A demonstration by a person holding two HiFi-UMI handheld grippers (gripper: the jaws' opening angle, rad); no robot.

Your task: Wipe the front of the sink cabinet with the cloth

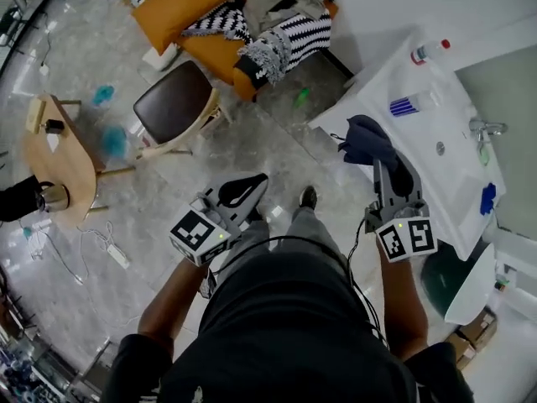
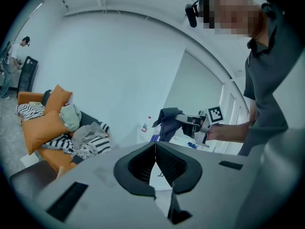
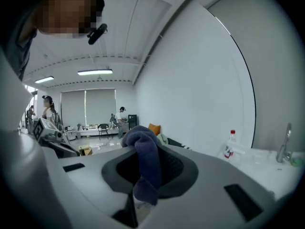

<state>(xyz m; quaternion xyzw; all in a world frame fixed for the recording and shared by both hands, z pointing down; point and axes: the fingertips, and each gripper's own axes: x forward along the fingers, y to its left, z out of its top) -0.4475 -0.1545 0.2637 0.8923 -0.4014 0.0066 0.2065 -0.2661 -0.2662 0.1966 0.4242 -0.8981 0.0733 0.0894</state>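
Wood, pale: small table [image 1: 57, 154] at the left edge of the head view, with a dark-seated chair [image 1: 172, 97] just to its right on the grey floor.

Orange sofa [image 1: 189, 7], top centre, heaped with striped cushions and loose clothes.

Your left gripper [image 1: 256, 181], lower centre-left, held in front of your body. In the left gripper view [image 2: 155, 144] its jaws are together with nothing between them.

Your right gripper [image 1: 382, 164], centre right, marker cube towards you. Its jaws are clamped on the cloth [image 1: 365, 139], which is dark blue and bunched over the tips. In the right gripper view the cloth [image 3: 145, 161] humps up above the jaws and hangs down in one fold between the pads. In the head view it sits over the left edge of the sink top; whether it touches the surface cannot be told.

White sink top [image 1: 394, 82], right side of the frame, running upper right to lower right. On it are a red-capped bottle [image 1: 430, 51] near the top and a faucet [image 1: 485, 128] at the far right, both well apart from the cloth.
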